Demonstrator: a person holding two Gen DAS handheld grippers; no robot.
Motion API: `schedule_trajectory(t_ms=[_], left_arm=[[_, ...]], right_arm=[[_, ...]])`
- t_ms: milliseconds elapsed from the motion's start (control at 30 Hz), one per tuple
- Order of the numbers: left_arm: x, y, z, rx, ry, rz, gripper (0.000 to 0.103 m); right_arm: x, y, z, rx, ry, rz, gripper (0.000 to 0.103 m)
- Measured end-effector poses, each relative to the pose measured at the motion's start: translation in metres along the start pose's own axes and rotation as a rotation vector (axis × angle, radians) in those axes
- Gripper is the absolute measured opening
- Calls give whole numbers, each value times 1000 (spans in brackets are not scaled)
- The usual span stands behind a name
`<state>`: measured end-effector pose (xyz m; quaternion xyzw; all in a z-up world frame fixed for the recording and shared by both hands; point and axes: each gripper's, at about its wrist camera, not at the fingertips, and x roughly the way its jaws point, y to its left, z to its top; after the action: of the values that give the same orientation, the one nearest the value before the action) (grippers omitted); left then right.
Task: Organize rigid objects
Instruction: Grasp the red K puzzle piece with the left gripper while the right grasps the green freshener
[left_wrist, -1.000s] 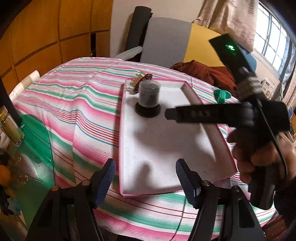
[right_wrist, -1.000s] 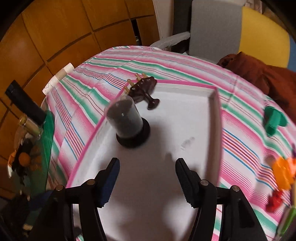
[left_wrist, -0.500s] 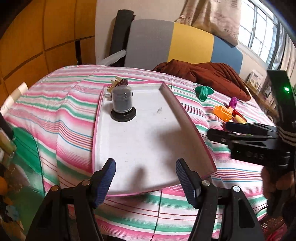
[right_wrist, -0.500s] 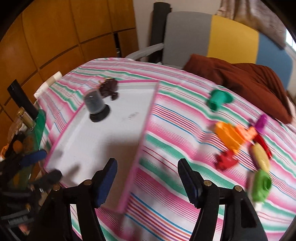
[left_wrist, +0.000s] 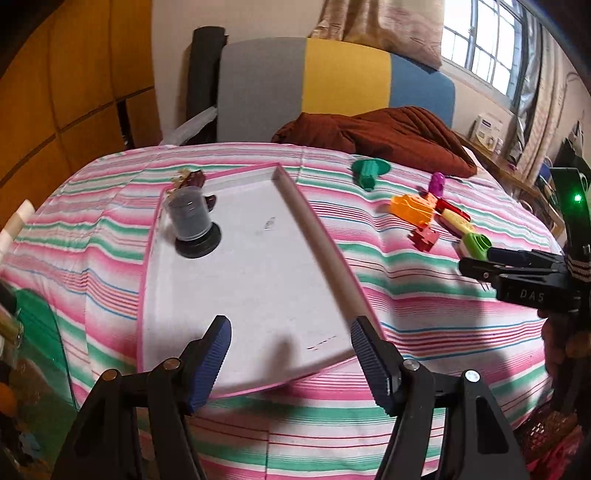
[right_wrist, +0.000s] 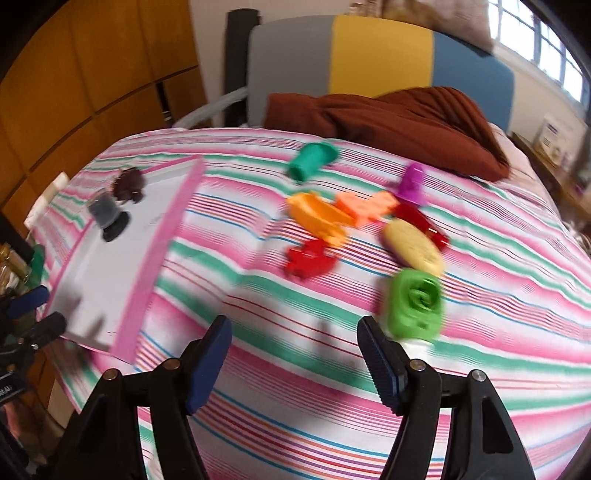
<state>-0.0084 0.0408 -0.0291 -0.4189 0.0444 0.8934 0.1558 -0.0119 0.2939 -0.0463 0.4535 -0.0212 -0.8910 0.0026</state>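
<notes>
Your white tray (left_wrist: 258, 280) with the pink rim lay on the striped bed cover (left_wrist: 424, 295), and it held only two things at its far left corner: a dark jar (left_wrist: 188, 218) standing upside down on its black lid, and a dark brown figure (left_wrist: 195, 180) just behind it. The rest of the toys lay loose on the bed to the right of the tray: a teal piece (right_wrist: 312, 158), a purple one (right_wrist: 412, 182), an orange one (right_wrist: 317, 218), a red one (right_wrist: 308, 260), a yellow one (right_wrist: 412, 245) and a green one (right_wrist: 415, 304).

A second earlier your right gripper (right_wrist: 293, 363) hung over the tray beside the jar; it had since swung right over the loose toys, its fingers opening with nothing between them. Your left gripper (left_wrist: 291, 360) kept its fingers wide and empty above the tray's near edge.
</notes>
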Motion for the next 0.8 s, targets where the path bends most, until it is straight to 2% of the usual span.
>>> schedule_trajectory(t_ms=[133, 233, 400, 467, 533, 600, 667, 800], left_arm=[[1, -10, 2, 20, 2, -27, 69], [3, -17, 2, 25, 17, -59, 69], [7, -33, 3, 46, 52, -126, 69], [7, -43, 4, 78, 53, -128, 68], [4, -52, 6, 106, 42, -151, 68], [3, -62, 9, 141, 31, -151, 63], [6, -71, 15, 168, 29, -156, 62], [18, -86, 30, 185, 48, -183, 61]], right_arm=[[-8, -35, -4, 46, 18, -44, 79], [-17, -75, -5, 96, 19, -113, 82], [-22, -153, -9, 263, 16, -227, 82], [-21, -176, -18, 343, 15, -237, 82], [-18, -199, -27, 453, 57, -248, 82], [-18, -211, -30, 515, 54, -238, 82], [-14, -213, -31, 523, 80, -253, 82], [-12, -198, -27, 463, 85, -241, 82]])
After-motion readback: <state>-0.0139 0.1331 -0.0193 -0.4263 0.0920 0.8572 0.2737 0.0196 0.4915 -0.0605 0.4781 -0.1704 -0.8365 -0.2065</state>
